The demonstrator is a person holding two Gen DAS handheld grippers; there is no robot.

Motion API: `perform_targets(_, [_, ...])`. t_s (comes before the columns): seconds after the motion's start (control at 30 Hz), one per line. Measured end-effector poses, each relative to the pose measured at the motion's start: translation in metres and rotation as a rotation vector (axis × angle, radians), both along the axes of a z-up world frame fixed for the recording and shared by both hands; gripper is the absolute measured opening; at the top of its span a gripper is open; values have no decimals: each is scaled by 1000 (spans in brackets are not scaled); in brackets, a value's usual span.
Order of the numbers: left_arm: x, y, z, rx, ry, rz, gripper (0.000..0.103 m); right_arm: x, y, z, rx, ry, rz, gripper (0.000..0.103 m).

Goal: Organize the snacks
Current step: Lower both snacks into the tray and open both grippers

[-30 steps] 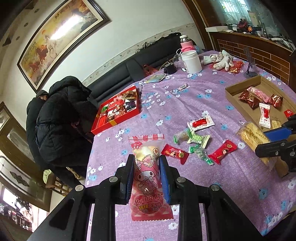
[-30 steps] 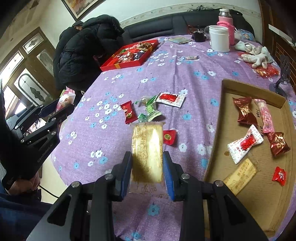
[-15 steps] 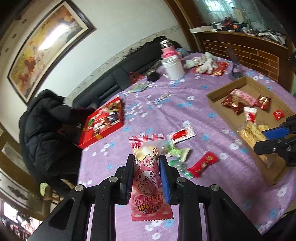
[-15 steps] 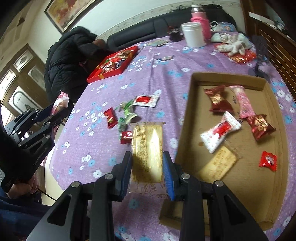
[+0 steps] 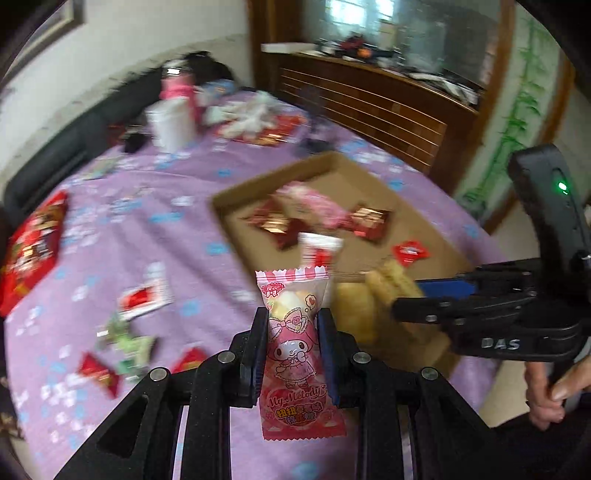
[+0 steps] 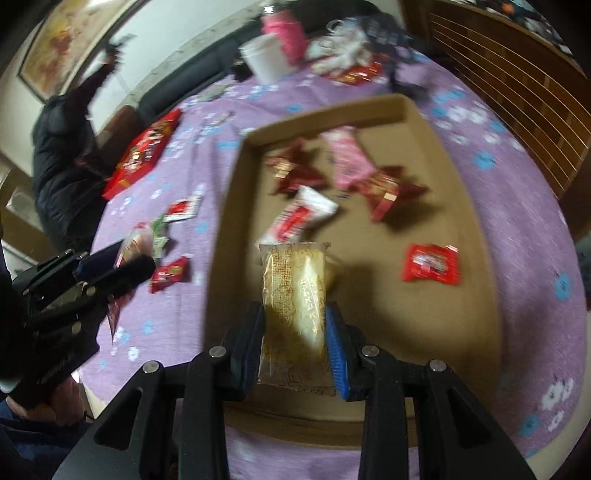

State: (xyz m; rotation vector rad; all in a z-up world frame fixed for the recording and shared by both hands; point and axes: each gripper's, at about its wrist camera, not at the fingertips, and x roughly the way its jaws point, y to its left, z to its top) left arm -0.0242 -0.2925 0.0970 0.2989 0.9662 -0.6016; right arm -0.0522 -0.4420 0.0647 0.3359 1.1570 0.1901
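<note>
1. In the left wrist view we see the left gripper with its fingers closed narrowly on a pink My Melody snack packet, which stands upright at lower centre of the frame.
2. In the right wrist view the right gripper has its fingers clamped on a yellow wafer packet, held above the near part of the cardboard tray at lower centre.
3. Just beyond that packet, inside the tray, we see a white-and-red candy, two dark red foil candies, a pink packet and a small red packet lying apart toward the right.
4. In the left wrist view the right gripper enters from the right edge with its packet over the tray's near corner, and a hand grips its handle at lower right.
5. Left of the tray, loose snacks in red and green wrappers lie scattered on the surface, covered by a purple flowered cloth.
6. A red gift box sits at the upper left, a white jar and a pink bottle near the top; both frames are blurred.
</note>
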Motion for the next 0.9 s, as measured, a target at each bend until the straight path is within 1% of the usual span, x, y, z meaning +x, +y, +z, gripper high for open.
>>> perform_targets(0.17, [-5, -32, -22, -15, 97, -84, 26, -7, -21, -12, -25, 47, -37, 32])
perform_targets(0.3, [-9, -49, -38, -11, 135, -128, 26, -9, -33, -15, -38, 57, -60, 32])
perform_targets(0.5, [-10, -60, -48, -26, 189, -163, 26, -8, -38, -18, -60, 69, -66, 32])
perform_targets(0.9, [-14, -70, -57, -19, 212, -203, 27, -11, -41, -19, -76, 78, -70, 32])
